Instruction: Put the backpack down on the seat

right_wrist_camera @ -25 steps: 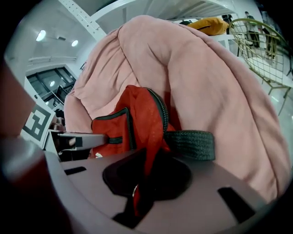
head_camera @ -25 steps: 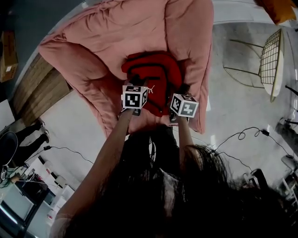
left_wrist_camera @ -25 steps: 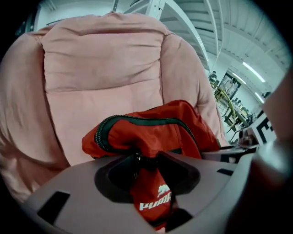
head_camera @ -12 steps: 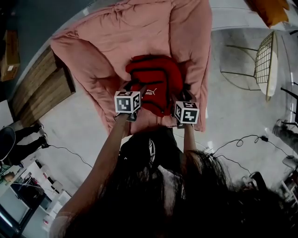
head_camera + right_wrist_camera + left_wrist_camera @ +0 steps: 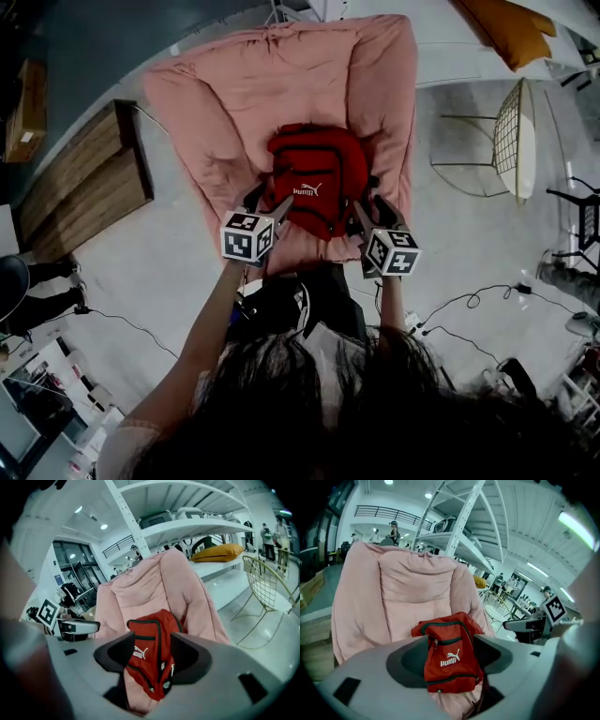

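In the head view the red backpack (image 5: pixel 314 187) sits upright on the cushion of the pink padded seat (image 5: pixel 281 84), leaning against the backrest with its logo facing the person, so the put-down looks done. The left gripper (image 5: pixel 270 202) and right gripper (image 5: pixel 372 212) hang just off its lower corners, one on each side. Their jaws have just been opening and now stand wide apart, with no pad on the fabric. This view alone shows both tools at once, and also the floor, the wire chair (image 5: pixel 514 141) well off to the right and the wooden platform (image 5: pixel 89 173) to the left. The left gripper view looks through spread jaws at the front of the bag, which lies beyond the tips rather than between the pads. It shows the zip lines and the slumped top flap that the head view flattens. It also catches the white shelving rack (image 5: pixel 461 522) behind the seat. The right gripper view, also through parted jaws clear of the bag, gives the bag's side with its dangling zip pulls, and a yellow cushion (image 5: pixel 220 552) on a shelf. I judge the backpack light, soft and probably near empty, as it sags and creases. If it needs shifting, the firmer seams at the top or the side edges would hold better than the loose front panel.
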{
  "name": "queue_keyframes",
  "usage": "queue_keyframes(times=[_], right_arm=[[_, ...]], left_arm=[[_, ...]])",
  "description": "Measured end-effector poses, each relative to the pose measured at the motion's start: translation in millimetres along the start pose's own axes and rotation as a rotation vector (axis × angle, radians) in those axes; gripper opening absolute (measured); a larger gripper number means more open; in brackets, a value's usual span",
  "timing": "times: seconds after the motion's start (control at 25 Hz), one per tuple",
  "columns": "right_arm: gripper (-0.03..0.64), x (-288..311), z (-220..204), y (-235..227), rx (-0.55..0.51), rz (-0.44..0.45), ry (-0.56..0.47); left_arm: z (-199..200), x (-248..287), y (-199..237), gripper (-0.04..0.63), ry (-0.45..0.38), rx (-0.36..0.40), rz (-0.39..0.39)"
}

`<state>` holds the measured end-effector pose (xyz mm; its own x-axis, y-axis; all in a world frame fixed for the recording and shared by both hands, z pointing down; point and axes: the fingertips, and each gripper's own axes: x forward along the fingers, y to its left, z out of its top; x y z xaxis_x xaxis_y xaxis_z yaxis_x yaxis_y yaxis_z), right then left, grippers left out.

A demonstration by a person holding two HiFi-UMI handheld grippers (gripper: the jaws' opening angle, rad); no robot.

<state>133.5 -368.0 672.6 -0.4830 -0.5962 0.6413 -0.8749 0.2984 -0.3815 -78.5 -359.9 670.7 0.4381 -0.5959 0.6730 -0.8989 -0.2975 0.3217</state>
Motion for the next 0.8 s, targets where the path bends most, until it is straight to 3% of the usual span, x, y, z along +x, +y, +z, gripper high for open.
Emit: queue_keyframes(times=[0.2, 0.32, 0.52, 0.68, 0.8], right_arm=[[0.242, -34, 19, 46, 0.026, 0.033, -0.070], [0.232, -50, 25, 73, 0.031, 0.048, -0.123], [0.140, -74, 9, 122, 0.057, 0.089, -0.159], [0.106, -93, -2, 167, 0.040, 0.125, -0.188], [0.097, -106, -13, 203, 0.007, 0.146, -0.207]], left_arm=[[9, -44, -28, 0.305, -0.048, 0.122, -0.106], [10, -71, -39, 0.304, -0.078, 0.112, -0.161], [3, -127, -46, 0.291, -0.132, 0.070, -0.201], [-2, -172, -42, 0.189, -0.187, 0.087, -0.193], [-9, -204, -38, 0.155, -0.224, 0.097, -0.198]])
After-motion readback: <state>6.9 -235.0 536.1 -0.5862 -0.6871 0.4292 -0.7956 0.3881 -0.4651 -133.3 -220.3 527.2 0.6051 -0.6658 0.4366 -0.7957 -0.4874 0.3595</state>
